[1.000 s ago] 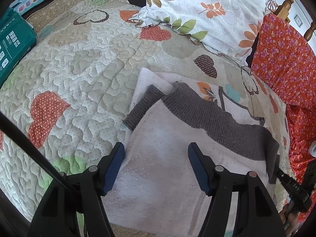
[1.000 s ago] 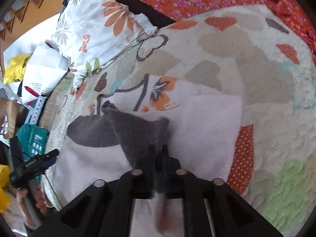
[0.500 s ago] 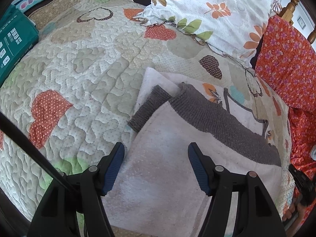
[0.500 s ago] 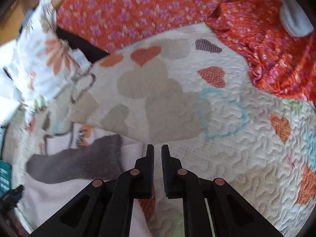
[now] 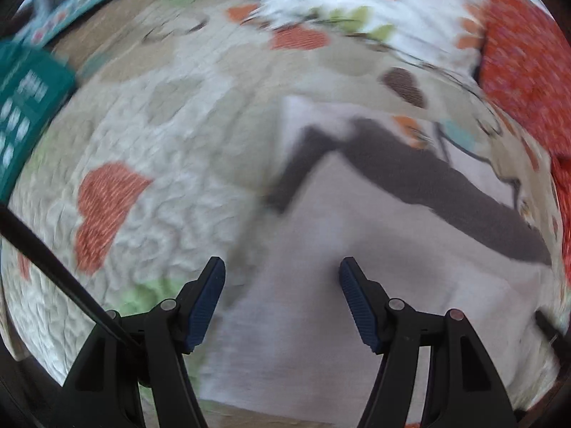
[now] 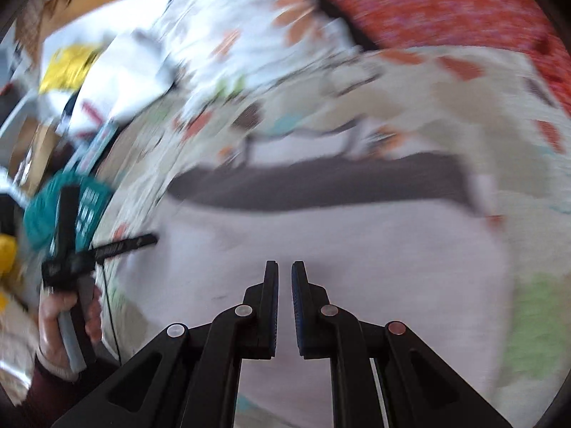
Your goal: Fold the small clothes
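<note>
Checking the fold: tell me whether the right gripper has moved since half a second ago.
Yes. The right gripper swung back left: the orange floral cloth has slid to the top right, and the white garment now fills the view ahead.

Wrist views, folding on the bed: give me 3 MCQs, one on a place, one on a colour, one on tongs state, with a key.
1. Where does the teal box lie relative to the garment in the left wrist view?
A. far left, at the quilt's edge
B. on top of the garment
C. against the orange floral fabric

2. What colour is the band across the pale garment?
A. bright yellow
B. dark grey
C. teal

3. How do the left tongs and right tongs stand?
A. both wide apart
B. left nearly closed, right wide
C. left wide apart, right nearly closed with nothing between

Key: 1 A, the box sits at the left rim, away from the garment. 2 B, the band reads dark grey in both views. 3 C, only a thin empty gap shows between the right tongs' fingers.
</note>
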Motion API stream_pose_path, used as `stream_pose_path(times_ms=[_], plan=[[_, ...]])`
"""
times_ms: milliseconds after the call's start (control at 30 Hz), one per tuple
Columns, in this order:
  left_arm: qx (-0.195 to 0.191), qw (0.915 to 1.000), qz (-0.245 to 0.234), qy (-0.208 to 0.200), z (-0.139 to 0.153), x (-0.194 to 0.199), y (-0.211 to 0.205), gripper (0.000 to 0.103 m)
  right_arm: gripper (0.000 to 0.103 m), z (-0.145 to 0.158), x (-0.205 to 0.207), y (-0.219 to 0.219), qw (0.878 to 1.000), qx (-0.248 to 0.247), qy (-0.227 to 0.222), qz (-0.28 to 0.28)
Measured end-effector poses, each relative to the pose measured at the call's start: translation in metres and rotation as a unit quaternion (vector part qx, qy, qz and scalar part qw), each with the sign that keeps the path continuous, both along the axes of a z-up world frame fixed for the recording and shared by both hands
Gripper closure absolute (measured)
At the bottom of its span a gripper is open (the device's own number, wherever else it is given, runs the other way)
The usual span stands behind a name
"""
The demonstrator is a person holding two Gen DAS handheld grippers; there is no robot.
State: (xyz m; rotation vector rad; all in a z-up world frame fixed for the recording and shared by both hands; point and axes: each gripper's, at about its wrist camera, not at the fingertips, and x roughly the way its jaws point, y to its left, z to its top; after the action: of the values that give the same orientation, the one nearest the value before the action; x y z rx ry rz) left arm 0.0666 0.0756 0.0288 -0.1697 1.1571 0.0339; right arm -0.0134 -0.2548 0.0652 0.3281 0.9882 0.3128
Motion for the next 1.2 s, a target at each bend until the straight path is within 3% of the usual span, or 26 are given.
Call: stream_pose_path(times_ms=[167,267,400,500,600,667,767,933,1100,1133,1167,1200], plan=[[-0.063,0.9962,0.06,0.005,0.004,-0.002,0.048,0.037,0.094,-0.044,0.016,0.06,0.997,-0.04,0.04,0.055],[-0.083,0.9936,0.077,-0.004,0.01,-0.006,0.062,0.037,0.092,-0.043,0.01,0.068,0.996,-0.065,0.015,0.059],[-0.105,0.9912,0.076,-0.024,0.018,-0.009,0.065,0.033,0.092,-0.042,0.007,0.064,0.996,-0.063,0.02,0.066],[-0.095,0.9934,0.057,-0.032,0.019,-0.009,0.054,0.029,0.087,-0.037,0.004,0.054,0.997,-0.045,0.03,0.055],[-0.066,0.9969,0.036,-0.026,0.014,-0.007,0.043,0.024,0.07,-0.022,-0.009,0.043,0.998,-0.051,0.01,0.046],[-0.055,0.998,0.03,-0.008,0.004,-0.006,0.038,0.022,0.068,-0.015,-0.022,0.034,0.997,-0.059,-0.005,0.044],[-0.071,0.9966,0.041,0.012,-0.012,-0.005,0.04,0.019,0.062,-0.005,-0.039,0.019,0.996,-0.079,-0.028,0.039],[-0.068,0.9969,0.04,0.0,-0.012,-0.008,0.037,0.015,0.06,-0.002,-0.052,0.002,0.994,-0.097,-0.044,0.031],[-0.065,0.9979,0.003,-0.008,-0.012,-0.008,0.022,0.015,0.059,-0.005,-0.063,0.002,0.992,-0.108,-0.059,0.033],[-0.067,0.9977,-0.009,-0.01,-0.01,-0.008,0.018,0.028,0.058,-0.007,-0.064,-0.001,0.993,-0.102,-0.061,0.027],[-0.066,0.9976,-0.018,-0.011,-0.008,-0.008,0.015,0.073,0.057,-0.009,-0.065,-0.004,0.993,-0.095,-0.062,0.02],[-0.07,0.997,-0.032,-0.005,-0.006,-0.007,0.012,0.091,0.057,-0.012,-0.066,-0.009,0.994,-0.084,-0.062,0.01]])
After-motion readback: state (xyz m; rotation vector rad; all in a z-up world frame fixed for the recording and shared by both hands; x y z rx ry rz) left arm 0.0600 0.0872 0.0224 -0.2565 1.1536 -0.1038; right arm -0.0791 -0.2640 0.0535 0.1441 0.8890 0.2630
